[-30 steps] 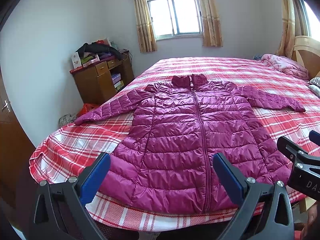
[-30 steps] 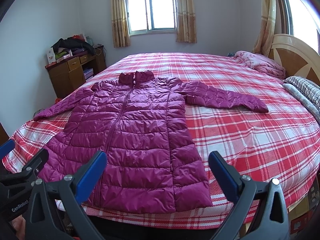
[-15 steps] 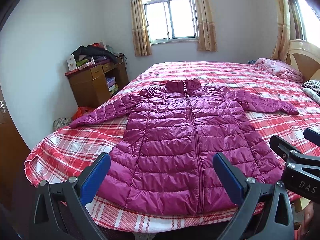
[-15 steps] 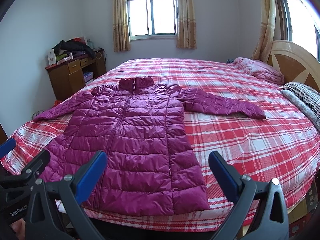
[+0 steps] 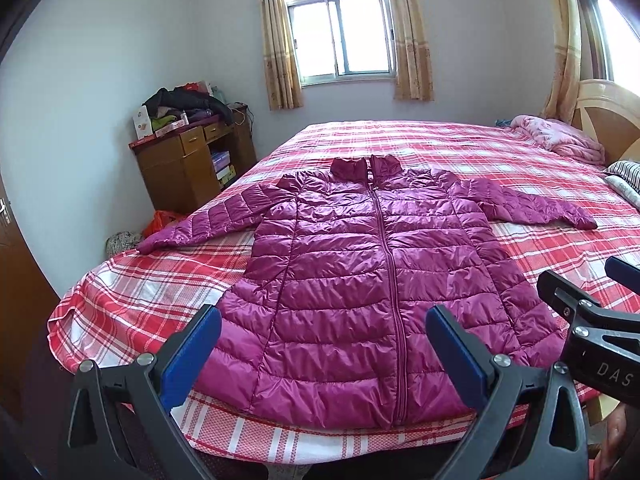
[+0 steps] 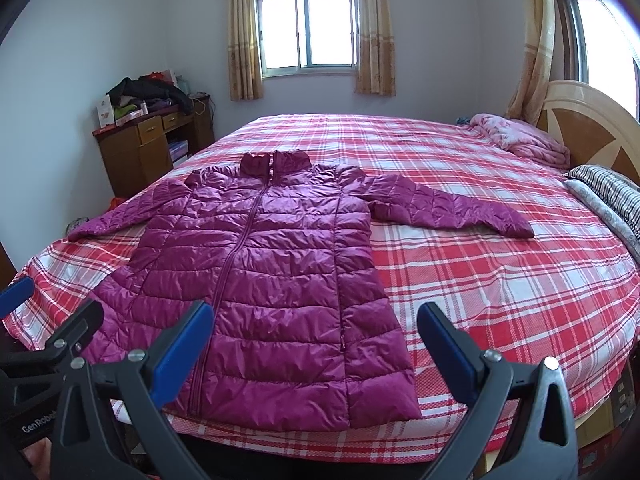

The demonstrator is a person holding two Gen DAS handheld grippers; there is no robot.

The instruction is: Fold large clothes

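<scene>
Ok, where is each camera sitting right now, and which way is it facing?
Left wrist: on the left gripper, off the bed's foot edge, facing the window; its open fingers and the right gripper's tip show.
Right wrist: on the right gripper, same heading, further right; its open fingers and the left gripper's tip show.
Shared: the jacket, spread flat and zipped, plus bed, window and cabinet.
</scene>
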